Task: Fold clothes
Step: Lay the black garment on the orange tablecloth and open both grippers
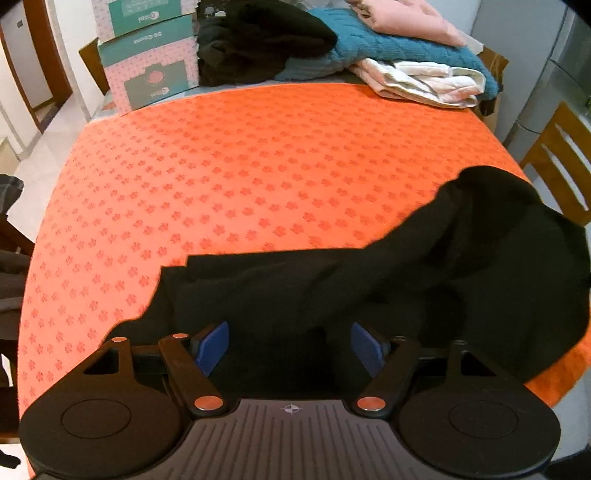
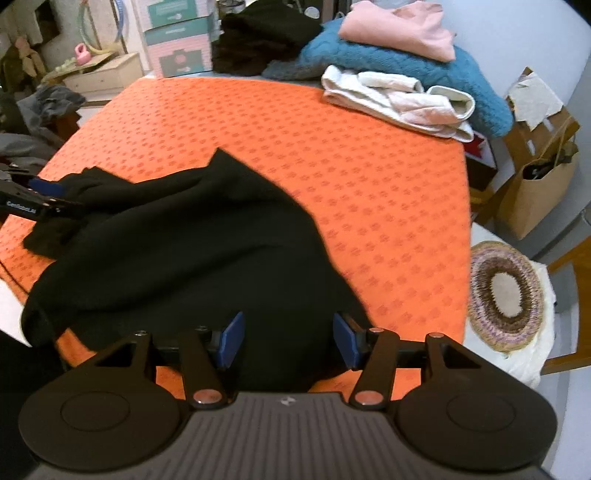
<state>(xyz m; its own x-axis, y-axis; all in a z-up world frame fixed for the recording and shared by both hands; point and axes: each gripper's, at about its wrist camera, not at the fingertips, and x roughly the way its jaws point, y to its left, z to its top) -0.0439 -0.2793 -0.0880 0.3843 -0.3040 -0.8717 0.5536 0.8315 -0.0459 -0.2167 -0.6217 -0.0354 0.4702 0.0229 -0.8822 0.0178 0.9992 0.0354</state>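
A crumpled black garment (image 1: 369,280) lies on the near part of the orange patterned tablecloth (image 1: 240,166). In the left wrist view my left gripper (image 1: 290,343) is open, its blue pads (image 1: 212,347) wide apart over the garment's near edge. In the right wrist view the same garment (image 2: 184,240) spreads from the near edge toward the left. My right gripper (image 2: 289,343) is open too, with black cloth lying between its blue pads (image 2: 345,345). The left gripper (image 2: 51,195) shows at the garment's far left end.
At the table's far edge sit a black pile (image 2: 258,40), a teal knit (image 2: 388,62), a pink folded garment (image 2: 399,29) and a white quilted piece (image 2: 399,99). Pink-and-teal boxes (image 1: 147,62) stand far left. To the right are a paper bag (image 2: 535,192) and a woven cushion (image 2: 506,295) on a chair.
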